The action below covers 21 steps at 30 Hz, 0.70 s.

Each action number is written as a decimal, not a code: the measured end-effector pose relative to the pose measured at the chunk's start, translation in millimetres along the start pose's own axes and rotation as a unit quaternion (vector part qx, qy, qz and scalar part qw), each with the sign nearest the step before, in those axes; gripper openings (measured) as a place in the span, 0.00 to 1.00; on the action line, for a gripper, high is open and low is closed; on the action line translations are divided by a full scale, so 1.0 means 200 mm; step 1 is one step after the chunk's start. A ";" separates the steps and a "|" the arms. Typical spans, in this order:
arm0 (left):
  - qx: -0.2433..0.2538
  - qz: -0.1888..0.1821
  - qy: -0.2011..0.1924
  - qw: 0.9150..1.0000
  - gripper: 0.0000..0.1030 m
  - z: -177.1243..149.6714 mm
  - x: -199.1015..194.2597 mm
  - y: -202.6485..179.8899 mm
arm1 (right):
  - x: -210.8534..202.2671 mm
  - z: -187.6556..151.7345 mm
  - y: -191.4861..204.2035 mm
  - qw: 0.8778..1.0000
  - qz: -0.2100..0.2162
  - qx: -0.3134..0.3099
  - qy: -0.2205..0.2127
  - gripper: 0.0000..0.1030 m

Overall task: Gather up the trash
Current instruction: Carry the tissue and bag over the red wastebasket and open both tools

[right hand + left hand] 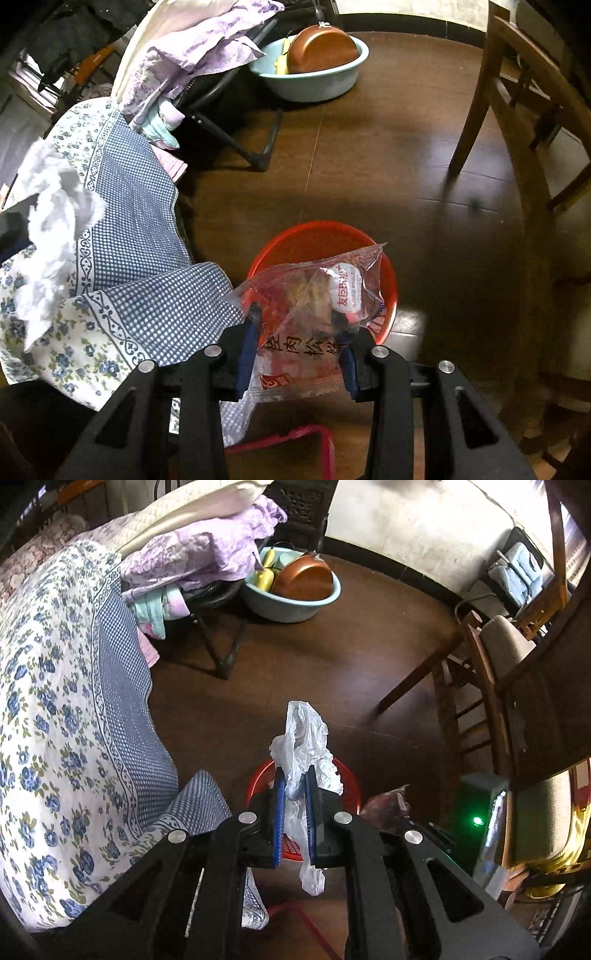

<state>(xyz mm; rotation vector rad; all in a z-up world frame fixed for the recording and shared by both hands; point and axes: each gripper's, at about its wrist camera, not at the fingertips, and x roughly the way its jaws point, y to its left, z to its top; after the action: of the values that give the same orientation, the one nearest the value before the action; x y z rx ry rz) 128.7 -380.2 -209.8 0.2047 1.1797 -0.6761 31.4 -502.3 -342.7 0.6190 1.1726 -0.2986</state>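
Note:
My left gripper (295,775) is shut on a crumpled white plastic bag (306,734), which sticks up past the blue pads and hangs down below them. It hovers over a red plastic basket (255,780) on the dark wooden floor. My right gripper (299,325) is shut on a clear snack wrapper (314,291) with red print, directly above the same red basket (321,230). In the right wrist view the white bag (55,206) shows blurred at the left. The left wrist view catches the wrapper (388,805) at its lower right.
A blue floral bedsheet (129,229) drapes down just left of the basket. A teal basin (314,85) with a copper pan stands farther back. A folding chair (236,140) piled with clothes is beside it. Wooden chair legs (476,110) stand at right.

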 end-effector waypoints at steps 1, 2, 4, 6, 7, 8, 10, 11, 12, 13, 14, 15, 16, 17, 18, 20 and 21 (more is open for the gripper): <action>-0.002 -0.001 0.001 1.000 0.11 0.00 0.00 0.00 | 0.00 0.01 0.00 1.000 0.000 0.000 0.000 0.40; -0.006 -0.001 0.001 1.000 0.11 0.00 0.00 0.00 | 0.01 0.02 -0.01 1.000 0.001 0.001 -0.001 0.40; -0.014 -0.001 0.004 1.000 0.11 0.00 0.00 0.02 | 0.03 0.04 -0.02 1.000 0.001 0.002 -0.002 0.41; -0.019 0.003 0.006 1.000 0.11 0.00 0.01 0.04 | 0.03 0.05 -0.03 1.000 -0.004 0.002 -0.005 0.50; -0.020 0.005 0.006 1.000 0.11 0.00 0.01 0.04 | 0.04 0.06 -0.03 1.000 -0.006 0.003 -0.006 0.56; -0.023 0.007 0.008 1.000 0.11 0.00 0.02 0.06 | 0.05 0.07 -0.03 1.000 -0.006 0.002 -0.005 0.59; -0.029 0.007 0.011 0.999 0.11 -0.01 0.02 0.07 | 0.07 0.08 -0.04 1.000 -0.006 0.002 -0.002 0.66; -0.033 0.005 0.013 0.999 0.11 -0.01 0.03 0.08 | 0.08 0.08 -0.04 1.000 -0.005 0.002 0.000 0.66; -0.037 0.003 0.016 0.999 0.11 -0.01 0.04 0.09 | 0.08 0.09 -0.05 1.000 -0.004 0.005 0.001 0.66; -0.039 0.002 0.019 0.999 0.11 0.00 0.05 0.10 | 0.08 0.08 -0.05 1.000 -0.005 0.007 0.001 0.66; -0.039 0.003 0.021 0.999 0.11 0.00 0.06 0.10 | 0.07 0.08 -0.06 1.000 -0.007 0.010 0.001 0.66; -0.036 0.004 0.028 0.999 0.11 0.00 0.09 0.09 | 0.06 0.08 -0.06 1.000 -0.010 0.009 0.004 0.66; -0.032 0.004 0.033 0.999 0.11 0.00 0.11 0.08 | 0.05 0.07 -0.07 1.000 -0.014 0.008 0.006 0.66; -0.025 0.001 0.042 0.999 0.11 0.00 0.13 0.06 | 0.05 0.07 -0.07 1.000 -0.016 0.007 0.008 0.66; -0.013 0.005 0.054 0.998 0.11 -0.01 0.18 0.03 | 0.03 0.05 -0.09 1.000 -0.019 0.005 0.012 0.66; 0.010 0.017 0.064 0.998 0.11 -0.01 0.25 -0.02 | 0.00 0.00 -0.11 1.000 -0.021 -0.002 0.022 0.66; 0.022 0.021 0.071 0.997 0.11 -0.02 0.29 -0.05 | -0.02 -0.04 -0.13 0.999 -0.021 -0.008 0.027 0.66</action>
<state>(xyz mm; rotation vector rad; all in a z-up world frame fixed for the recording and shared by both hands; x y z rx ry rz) 132.2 -408.5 -261.1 0.3185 1.2932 -0.6590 10.4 -518.1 -348.1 0.5926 1.2407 -0.3096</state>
